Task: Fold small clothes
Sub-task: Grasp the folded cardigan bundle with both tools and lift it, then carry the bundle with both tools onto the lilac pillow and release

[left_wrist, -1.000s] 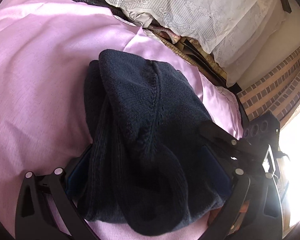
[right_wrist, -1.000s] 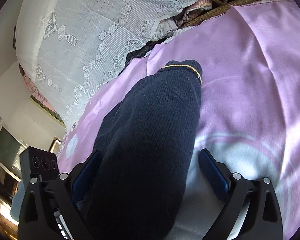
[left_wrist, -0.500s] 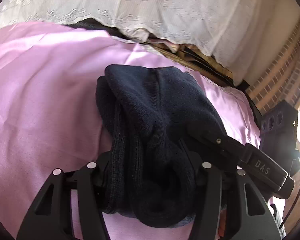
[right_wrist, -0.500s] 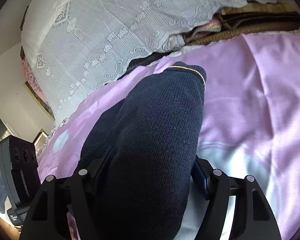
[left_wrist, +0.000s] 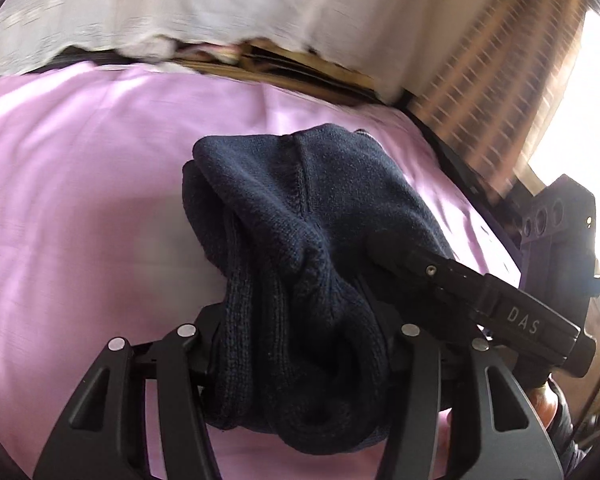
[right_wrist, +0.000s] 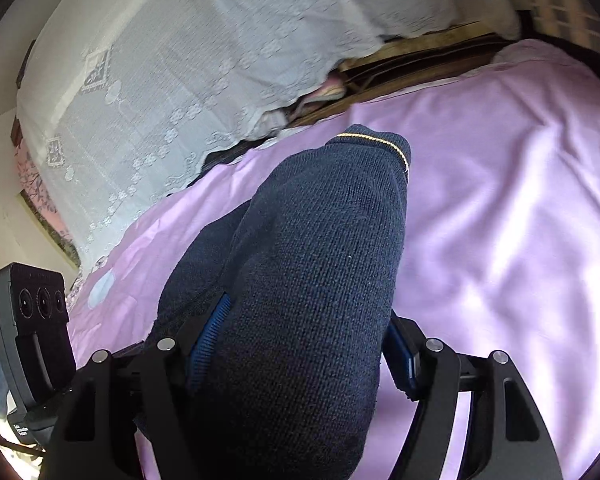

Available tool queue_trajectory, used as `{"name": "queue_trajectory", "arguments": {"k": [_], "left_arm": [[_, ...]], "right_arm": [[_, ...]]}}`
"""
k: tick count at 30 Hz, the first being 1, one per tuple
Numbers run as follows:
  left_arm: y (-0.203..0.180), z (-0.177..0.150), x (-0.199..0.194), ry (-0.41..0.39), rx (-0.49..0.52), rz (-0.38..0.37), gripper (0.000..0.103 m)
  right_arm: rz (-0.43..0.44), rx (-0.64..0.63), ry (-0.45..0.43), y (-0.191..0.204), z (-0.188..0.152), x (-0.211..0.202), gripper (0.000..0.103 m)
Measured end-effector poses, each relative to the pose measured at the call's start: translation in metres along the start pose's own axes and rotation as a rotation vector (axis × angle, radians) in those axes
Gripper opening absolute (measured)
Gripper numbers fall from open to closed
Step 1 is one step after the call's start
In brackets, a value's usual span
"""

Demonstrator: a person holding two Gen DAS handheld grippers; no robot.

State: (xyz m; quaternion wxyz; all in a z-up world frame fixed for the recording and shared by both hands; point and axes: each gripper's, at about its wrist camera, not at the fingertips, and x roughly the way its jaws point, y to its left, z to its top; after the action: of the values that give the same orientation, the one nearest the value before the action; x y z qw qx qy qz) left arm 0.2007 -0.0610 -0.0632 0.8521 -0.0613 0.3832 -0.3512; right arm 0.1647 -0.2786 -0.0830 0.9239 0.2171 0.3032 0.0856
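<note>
A navy knit garment [left_wrist: 300,220], bundled into a thick roll, lies over a pink bedsheet [left_wrist: 80,200]. My left gripper [left_wrist: 300,332] is shut on one end of it, the knit squeezed between its jaws. In the right wrist view the same garment [right_wrist: 320,260] shows a thin yellow trim line [right_wrist: 380,144] at its far end. There my right gripper [right_wrist: 304,340] is shut on the other end, one blue pad [right_wrist: 210,328] pressed into the knit. The right gripper's finger [left_wrist: 460,284] reaches in from the right in the left wrist view.
A white lace cloth [right_wrist: 180,60] drapes along the back of the bed, over brown and striped folded fabrics [right_wrist: 420,64]. A brick wall [left_wrist: 500,80] and a bright window stand at the right. The pink sheet [right_wrist: 520,200] stretches wide on both sides of the garment.
Both grippers went from wide open around the garment to shut on it. Both then swung sideways with the bundle, so the lace cloth and brick wall shifted in view.
</note>
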Motion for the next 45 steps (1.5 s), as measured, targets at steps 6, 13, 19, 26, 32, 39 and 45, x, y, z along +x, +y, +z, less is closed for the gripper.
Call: {"name": "queue_trajectory", "arguments": {"k": [6,13,19,26,32,39,45], "left_arm": [[-0.113,-0.016,0.036,0.075,0.144,-0.116,0.052],[-0.253,-0.031,0.085,0.155,0.285,-0.26,0.052],[-0.336,-0.062,0.137,0.255,0.37,-0.349,0.052],[-0.339,-0.069,0.158,0.253,0.366,-0.383,0.056],[-0.32,-0.061,0.171,0.323,0.267,-0.457,0.059],[-0.318,-0.067,0.158,0.306,0.286,-0.441,0.063],[-0.319,-0.067,0.14,0.268,0.322,-0.399,0.067]], "right_arm": [[-0.126,0.066,-0.073,-0.081,-0.02,-0.1,0.072],[-0.295,0.148,-0.171,-0.179,-0.03,-0.219,0.072],[-0.413,0.255,-0.196,-0.261,-0.056,-0.281,0.072],[-0.351,0.32,-0.208,-0.297,-0.074,-0.277,0.076],[-0.366,0.313,-0.192,-0.287,-0.071,-0.265,0.077],[-0.385,0.32,-0.197,-0.286,-0.073,-0.269,0.082],[-0.508,0.332,-0.224,-0.272,-0.077,-0.277,0.09]]}}
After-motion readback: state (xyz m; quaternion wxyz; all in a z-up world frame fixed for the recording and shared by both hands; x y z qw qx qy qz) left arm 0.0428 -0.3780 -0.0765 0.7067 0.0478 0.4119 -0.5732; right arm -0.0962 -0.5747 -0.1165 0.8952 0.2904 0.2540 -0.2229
